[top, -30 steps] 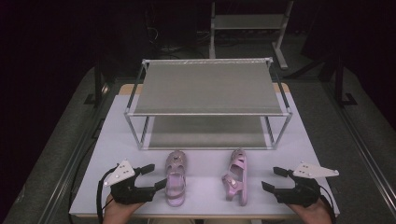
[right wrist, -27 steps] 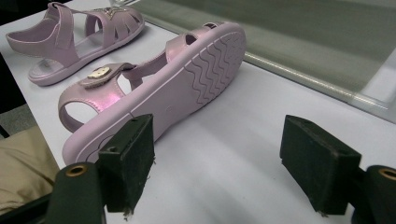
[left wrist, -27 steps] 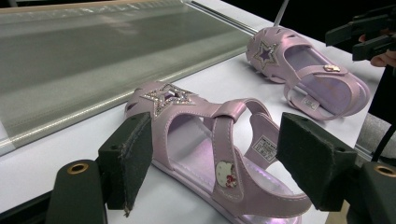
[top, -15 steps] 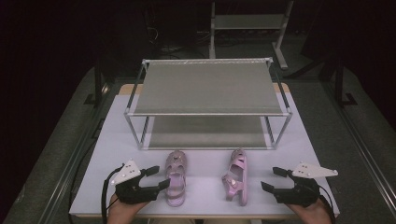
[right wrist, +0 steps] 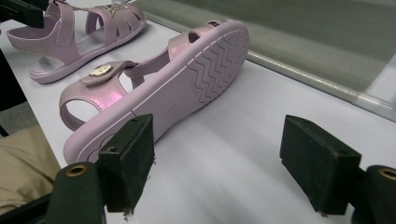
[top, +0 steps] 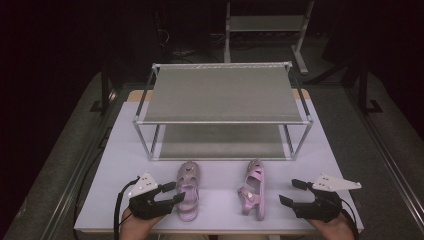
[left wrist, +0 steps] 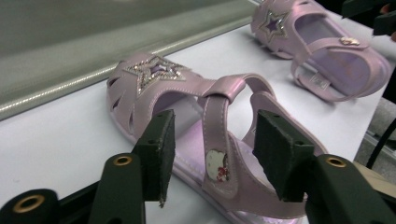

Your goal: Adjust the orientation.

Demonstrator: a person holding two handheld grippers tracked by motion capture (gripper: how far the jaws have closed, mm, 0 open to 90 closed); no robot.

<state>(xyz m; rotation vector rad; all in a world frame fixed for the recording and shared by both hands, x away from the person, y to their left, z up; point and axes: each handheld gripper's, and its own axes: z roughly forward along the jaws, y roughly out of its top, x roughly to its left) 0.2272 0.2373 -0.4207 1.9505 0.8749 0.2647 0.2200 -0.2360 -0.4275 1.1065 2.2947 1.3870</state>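
Observation:
Two pink star-topped sandals lie on the white table (top: 125,150). The left sandal (top: 187,195) (left wrist: 154,88) stands upright. My left gripper (top: 176,191) (left wrist: 215,154) has its jaws on either side of its ankle strap and heel; they have just been closing, and gaps still show beside the pads. The right sandal (top: 252,187) (right wrist: 187,79) lies on its side, with its wavy sole turned toward my right gripper (top: 289,192) (right wrist: 219,163). That gripper stands open a little to its right, with only bare table between its jaws.
A two-tier metal rack (top: 222,95) with mesh shelves stands behind the sandals, mid-table. The table's front edge runs just below both hands. Another rack (top: 265,25) stands on the dark floor beyond.
My left gripper has slid right onto the left sandal's heel end and its jaws have narrowed around the strap. The right gripper and both sandals have stayed put.

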